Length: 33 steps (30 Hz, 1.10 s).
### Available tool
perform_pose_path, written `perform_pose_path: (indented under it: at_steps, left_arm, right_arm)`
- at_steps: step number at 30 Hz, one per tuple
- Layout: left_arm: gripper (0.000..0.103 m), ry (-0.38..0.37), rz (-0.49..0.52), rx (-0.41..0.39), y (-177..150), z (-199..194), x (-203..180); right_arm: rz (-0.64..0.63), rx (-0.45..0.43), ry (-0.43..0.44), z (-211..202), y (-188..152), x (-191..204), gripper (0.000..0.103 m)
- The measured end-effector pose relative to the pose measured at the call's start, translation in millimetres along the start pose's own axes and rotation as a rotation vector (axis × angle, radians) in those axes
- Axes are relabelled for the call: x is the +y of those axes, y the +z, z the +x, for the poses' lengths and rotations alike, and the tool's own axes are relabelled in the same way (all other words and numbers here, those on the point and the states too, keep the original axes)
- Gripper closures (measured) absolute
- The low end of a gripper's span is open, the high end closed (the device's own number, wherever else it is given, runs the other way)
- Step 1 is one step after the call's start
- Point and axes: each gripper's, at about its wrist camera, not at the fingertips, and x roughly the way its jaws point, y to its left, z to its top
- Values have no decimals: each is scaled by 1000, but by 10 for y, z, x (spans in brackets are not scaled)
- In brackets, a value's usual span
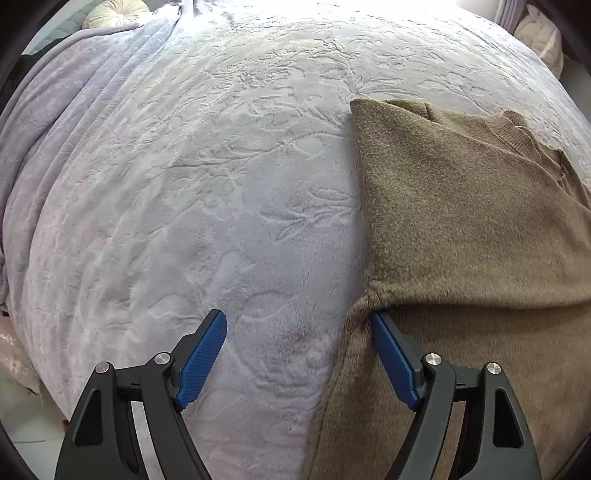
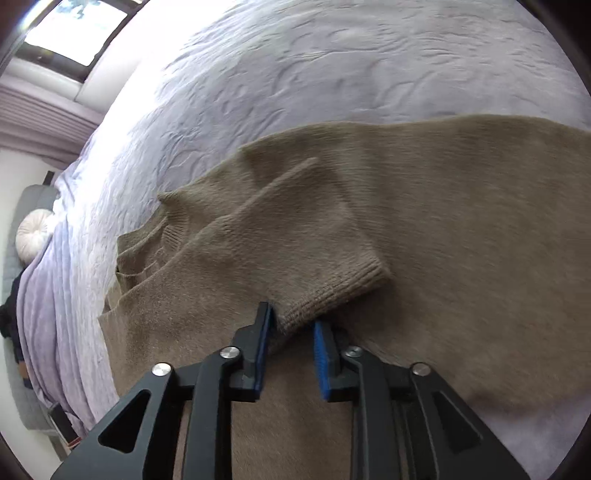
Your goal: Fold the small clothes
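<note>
A: Sweater status?
B: Brown sweater flat on the lavender bedspread. Left claw spread wide, nothing held.
A: Right?
B: Right claw partly open, sleeve cuff loose between the pads.

Sweater: plain olive-brown knit, ribbed at the cuff. Blanket: pale lilac plush, embossed with a leaf-and-branch pattern. Cushion: cream, pleated round a centre button. Gripper pads: blue, finely dotted, on black fingers.
</note>
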Motion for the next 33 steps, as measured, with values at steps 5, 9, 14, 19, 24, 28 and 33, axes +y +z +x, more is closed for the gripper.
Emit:
perform_pose_path:
  at_steps: [5, 9, 14, 19, 24, 28, 33]
  left_arm:
    - [22, 0, 24, -53, 44, -352, -25]
    - [22, -58, 45, -85, 234, -445, -170]
    - [22, -3, 102, -51, 442, -49, -507]
    - [22, 22, 138, -16, 326, 36, -578]
    - [22, 41, 214, 17, 194, -101, -643]
    - [22, 22, 244, 51, 89, -227, -755]
    - [22, -30, 307, 69, -97, -488, -1125]
  right_arm:
    - [24, -36, -95, -336, -25, -106, 70]
    - [36, -81, 0, -602, -41, -201, 70]
    - [-67, -56, 67, -399, 54, 127, 70]
    - [75, 14, 34, -225, -59, -173, 70]
    - [109, 30, 109, -589, -284, -511, 67]
    - [86, 52, 115, -949, -486, -773, 61]
    - [149, 64, 131, -1079, -744, -1004, 59]
